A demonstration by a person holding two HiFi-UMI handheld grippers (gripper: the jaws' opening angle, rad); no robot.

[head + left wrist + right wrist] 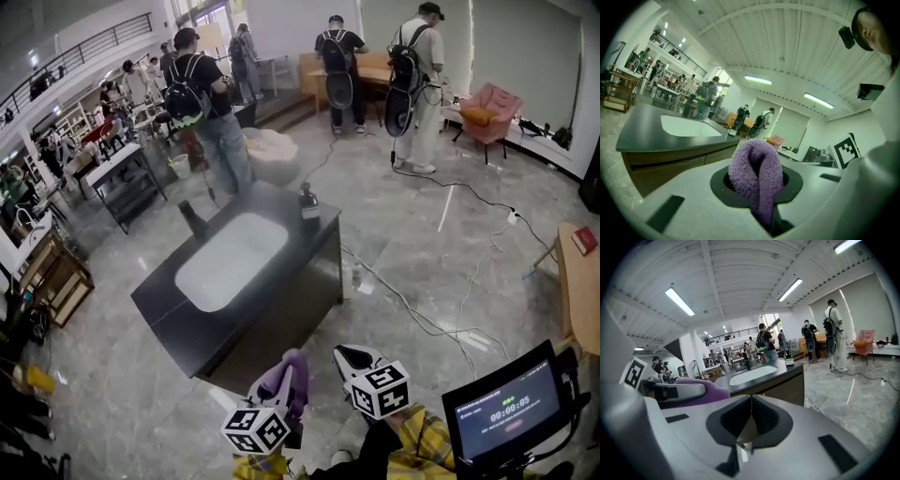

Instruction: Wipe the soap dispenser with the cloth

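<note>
Head view: the soap dispenser stands upright on the dark surface's far corner, above frame centre, well apart from both tongs. The left tongs grip the purple cloth. The right tongs are closed and empty.

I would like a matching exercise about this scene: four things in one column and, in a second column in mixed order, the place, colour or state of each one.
Things:
1. cloth
2. soap dispenser
3. sink basin
4. right tongs

Places, colours or states:
A. shut, with nothing between them
B. white, set into the dark counter
C. purple, gripped in the left tongs
D. standing on the counter's far corner, beside the sink basin

Pairs: 1-C; 2-D; 3-B; 4-A
</note>
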